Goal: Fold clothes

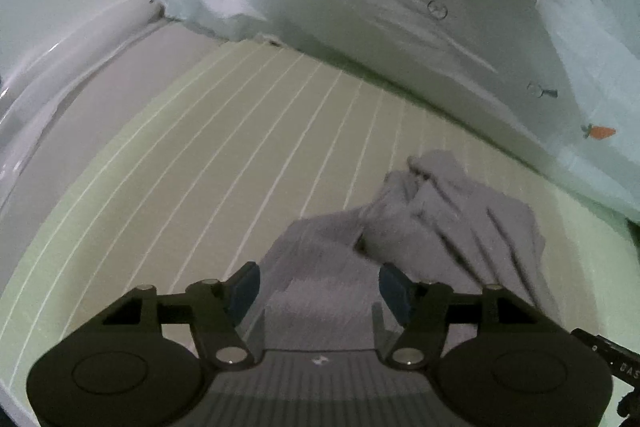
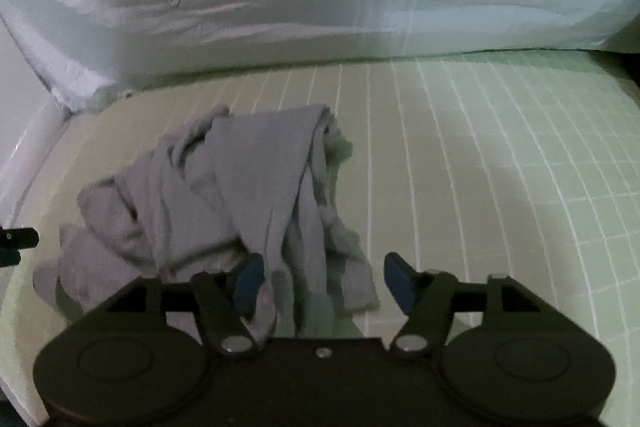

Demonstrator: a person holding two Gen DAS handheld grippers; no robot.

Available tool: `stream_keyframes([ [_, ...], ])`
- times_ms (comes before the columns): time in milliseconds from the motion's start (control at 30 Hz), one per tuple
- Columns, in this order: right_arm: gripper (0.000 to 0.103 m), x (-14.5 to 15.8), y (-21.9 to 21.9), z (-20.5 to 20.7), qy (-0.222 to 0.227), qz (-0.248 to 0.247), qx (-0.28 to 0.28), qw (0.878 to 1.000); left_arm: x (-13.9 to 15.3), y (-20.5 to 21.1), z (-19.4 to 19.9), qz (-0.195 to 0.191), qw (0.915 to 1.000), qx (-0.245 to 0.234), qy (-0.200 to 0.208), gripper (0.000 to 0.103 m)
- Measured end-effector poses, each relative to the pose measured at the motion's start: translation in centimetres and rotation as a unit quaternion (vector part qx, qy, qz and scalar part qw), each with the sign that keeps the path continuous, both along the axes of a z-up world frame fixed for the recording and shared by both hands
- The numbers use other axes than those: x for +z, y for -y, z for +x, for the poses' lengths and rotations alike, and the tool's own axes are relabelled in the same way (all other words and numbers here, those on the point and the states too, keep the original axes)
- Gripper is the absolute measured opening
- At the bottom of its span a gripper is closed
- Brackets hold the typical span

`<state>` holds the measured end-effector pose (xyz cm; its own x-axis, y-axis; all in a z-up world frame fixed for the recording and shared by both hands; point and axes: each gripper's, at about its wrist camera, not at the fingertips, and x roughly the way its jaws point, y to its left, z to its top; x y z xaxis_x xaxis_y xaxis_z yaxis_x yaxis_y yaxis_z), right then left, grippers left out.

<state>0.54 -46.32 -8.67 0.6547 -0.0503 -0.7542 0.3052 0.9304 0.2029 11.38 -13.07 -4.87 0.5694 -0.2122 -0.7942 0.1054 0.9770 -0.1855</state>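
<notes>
Hand-held gripper (image 2: 324,281) over crumpled grey garment (image 2: 240,187)

left tool (image 1: 318,285): black linkage arms, round discs, silver screws, blue pads, lower frame | right tool (image 2: 324,279): same black build, blue pads, silver screws

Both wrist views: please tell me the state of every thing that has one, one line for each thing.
Grey fabric garment: crumpled in a heap, unfolded, lying on the sheet.
Left gripper: open, grey cloth below the gap, pads not pressing it.
Right gripper: open, cloth below the gap, not gripped.
Pale green sheet with white grid lines: spread flat.
Light blue carrot-print bedding: bunched along the sheet's far edge.
</notes>
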Motion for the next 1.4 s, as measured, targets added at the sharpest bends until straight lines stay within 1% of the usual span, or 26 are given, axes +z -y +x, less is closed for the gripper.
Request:
stream_keyframes([
  [67,0.07,0.1,0.5,1.3,0.006,0.006,-0.006,1.0,-0.1,0.7,1.1,-0.004,1.0,-0.007,0.003,0.067],
  [167,0.073,-0.1,0.8,4.1,0.011,0.022,-0.004,1.0,-1.0,1.9,3.2,-0.022,0.9996,-0.014,-0.007,0.067],
  [233,0.076,-0.8,1.1,6.4,0.007,0.039,0.002,0.999,-2.0,2.7,4.8,-0.038,0.9987,-0.02,-0.028,0.067],
  [333,0.077,-2.1,1.7,9.8,-0.011,0.069,0.002,0.998,-3.7,4.1,7.0,-0.049,0.996,-0.029,-0.069,0.066],
  [400,0.078,-3.2,2.3,11.8,-0.029,0.086,-0.017,0.996,-4.6,4.8,7.9,-0.051,0.9941,-0.037,-0.088,0.056],
  [433,0.078,-3.6,2.5,12.6,-0.033,0.096,-0.027,0.994,-4.8,5.0,8.1,-0.052,0.9936,-0.044,-0.09,0.037],
  [467,0.078,-4.0,2.7,13.1,-0.033,0.107,-0.034,0.993,-5.0,5.3,8.3,-0.053,0.9931,-0.051,-0.091,0.026],
  [500,0.069,-4.2,2.9,13.6,-0.029,0.119,-0.035,0.992,-5.0,5.3,8.4,-0.054,0.9932,-0.054,-0.088,0.022],
  [533,0.042,-4.4,2.8,13.8,-0.022,0.132,-0.027,0.991,-4.9,5.3,8.4,-0.055,0.9933,-0.057,-0.085,0.018],
  [567,0.031,-4.3,2.7,13.9,-0.017,0.133,-0.018,0.991,-4.6,5.2,8.3,-0.056,0.9939,-0.059,-0.075,0.016],
  [600,0.01,-4.0,2.6,13.8,-0.011,0.121,-0.01,0.993,-4.1,5.1,8.1,-0.053,0.9947,-0.062,-0.063,0.016],
  [633,0.01,-3.4,2.4,13.4,0.001,0.104,-0.001,0.995,-3.4,5.0,8.0,-0.046,0.9958,-0.062,-0.049,0.015],
  [700,0.009,-2.0,2.2,12.4,0.026,0.076,0.005,0.997,-2.0,4.9,7.7,-0.034,0.9974,-0.06,-0.022,0.015],
  [800,0.008,1.7,3.2,9.0,0.08,0.053,-0.042,0.994,1.0,3.2,7.3,-0.046,0.9986,-0.023,0.013,0.015],
  [867,0.008,5.0,4.5,5.5,0.125,0.028,-0.087,0.988,3.2,1.6,6.5,-0.038,0.9981,0.003,0.049,0.015],
  [900,0.008,6.0,5.0,4.1,0.135,0.017,-0.102,0.985,4.2,0.9,6.1,-0.034,0.9972,0.017,0.065,0.015],
  [1033,0.008,7.2,6.7,-0.4,0.135,-0.022,-0.138,0.981,4.0,-2.0,6.2,-0.016,0.9947,0.076,0.068,0.016],
  [1067,0.008,6.5,6.8,-0.9,0.119,-0.036,-0.138,0.983,3.0,-2.3,6.6,-0.015,0.9951,0.084,0.05,0.019],
  [1100,0.009,4.9,6.5,-0.9,0.088,-0.054,-0.13,0.986,1.9,-2.4,6.8,-0.014,0.9952,0.093,0.027,0.022],
  [1133,0.009,3.3,6.3,-0.9,0.057,-0.058,-0.125,0.989,0.9,-2.5,6.9,-0.012,0.9949,0.1,0.005,0.024],
  [1167,0.009,1.8,6.1,-1.0,0.032,-0.044,-0.127,0.99,0.3,-2.3,6.8,-0.012,0.9949,0.1,-0.01,0.025],
  [1200,0.011,0.6,6.0,-1.3,0.014,-0.027,-0.133,0.991,0.2,-2.0,6.4,-0.01,0.9953,0.096,-0.009,0.026],
  [1233,0.013,0.0,5.9,-1.6,0.007,-0.016,-0.14,0.99,0.1,-1.7,6.0,-0.007,0.9956,0.093,-0.008,0.031],
  [1267,0.015,-0.2,5.7,-1.8,0.005,-0.012,-0.144,0.989,0.4,-1.3,5.6,-0.001,0.996,0.089,-0.001,0.037],
  [1333,0.026,-0.5,5.4,-2.3,0.002,-0.003,-0.154,0.988,0.8,-0.9,5.2,0.01,0.9964,0.084,0.011,0.042],
  [1400,0.041,-0.1,5.6,-2.0,0.01,0.006,-0.16,0.987,1.5,-0.9,5.2,0.01,0.9968,0.076,0.024,0.046],
])
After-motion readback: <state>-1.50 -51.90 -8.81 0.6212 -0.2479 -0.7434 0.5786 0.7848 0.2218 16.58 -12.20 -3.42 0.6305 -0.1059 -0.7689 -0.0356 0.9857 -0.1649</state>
